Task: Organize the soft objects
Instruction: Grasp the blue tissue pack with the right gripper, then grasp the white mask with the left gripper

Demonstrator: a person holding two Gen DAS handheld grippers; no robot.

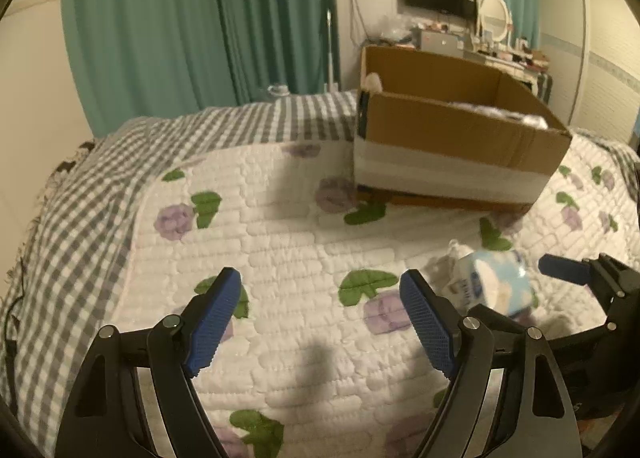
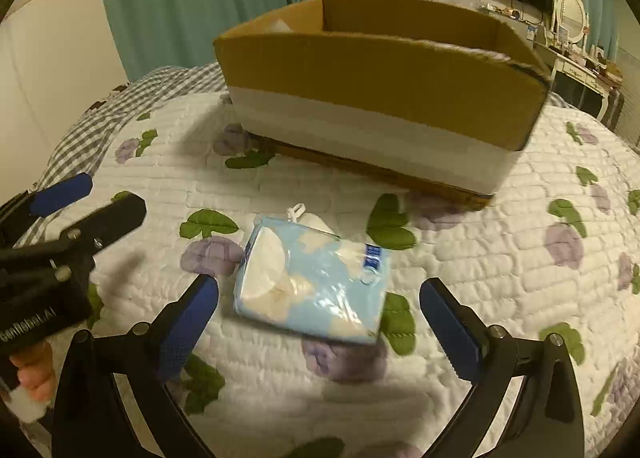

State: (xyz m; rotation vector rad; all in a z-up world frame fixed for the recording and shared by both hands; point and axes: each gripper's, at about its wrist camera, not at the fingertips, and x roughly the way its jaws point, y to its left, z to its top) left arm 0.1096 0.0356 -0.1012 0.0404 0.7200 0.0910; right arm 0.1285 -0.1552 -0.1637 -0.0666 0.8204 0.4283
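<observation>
Your right wrist view gives you the whole tissue pack (image 2: 312,282): one light blue plastic-wrapped pack lying flat on the quilted bed cover (image 2: 500,258), just ahead of your right tongs (image 2: 320,322), whose two blue pads stand wide apart with nothing between them. The pack lies apart from both pads. Your left wrist view shows only part of that same pack (image 1: 496,282), off to the right of your left tongs (image 1: 320,322) and partly hidden behind their right finger (image 1: 428,322). Those tongs are also spread wide over bare quilt, gripping nothing.

One cardboard box (image 2: 380,70) sits farther back on the bed, open at the top, with a white band around its lower wall. From the left view you can see into the box (image 1: 460,126) a little: something pale lies inside, too blurred to name. The right view shows a hand (image 2: 34,374) on the left tool's handle; the left view does not. Each view catches the other tool at its edge.
</observation>
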